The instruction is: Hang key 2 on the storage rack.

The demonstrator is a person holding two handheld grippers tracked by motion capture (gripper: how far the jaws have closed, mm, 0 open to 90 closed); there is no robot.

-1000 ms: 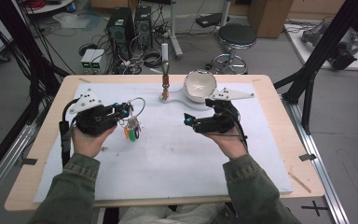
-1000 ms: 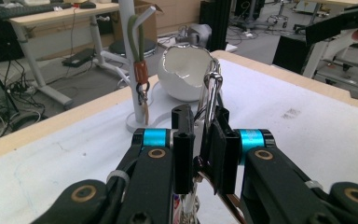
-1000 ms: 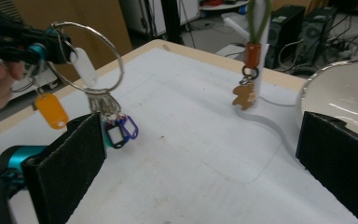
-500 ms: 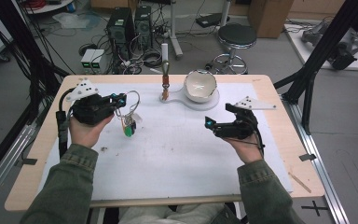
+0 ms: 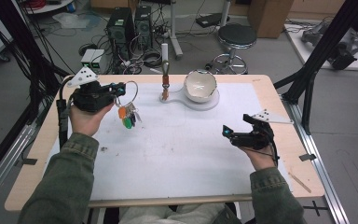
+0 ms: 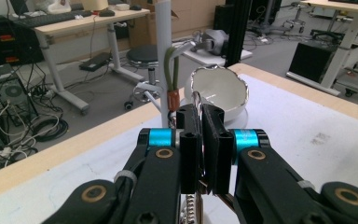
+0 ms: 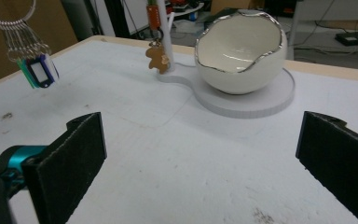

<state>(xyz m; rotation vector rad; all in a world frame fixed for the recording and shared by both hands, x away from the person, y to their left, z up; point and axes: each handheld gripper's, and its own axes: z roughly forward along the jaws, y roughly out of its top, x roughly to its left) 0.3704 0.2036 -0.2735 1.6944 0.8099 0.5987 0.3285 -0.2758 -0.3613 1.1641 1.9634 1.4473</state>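
Observation:
My left gripper (image 5: 120,88) is shut on a large metal key ring (image 5: 129,91) at the table's left rear. Several keys and coloured tags (image 5: 127,116) hang from the ring above the white mat. In the left gripper view the jaws (image 6: 201,126) stand pressed together with the ring's wire (image 6: 196,99) pinched between them. From the right gripper view the ring (image 7: 10,21) and its tags (image 7: 39,70) hang at the upper left. My right gripper (image 5: 227,132) hovers low over the right side of the mat, open, with nothing between its pads (image 7: 81,149).
A white egg-shaped bowl (image 5: 199,85) sits on a flat white base (image 5: 210,102) at the rear centre. Beside it rises a thin white post (image 5: 165,51) with a hook and a brown figure charm (image 7: 157,58). The wooden table edge (image 5: 289,116) lies right of my right hand.
The left gripper has moved back and up with the key ring, so the keys now hang free. The right gripper has swung away from the bowl to the right and down.

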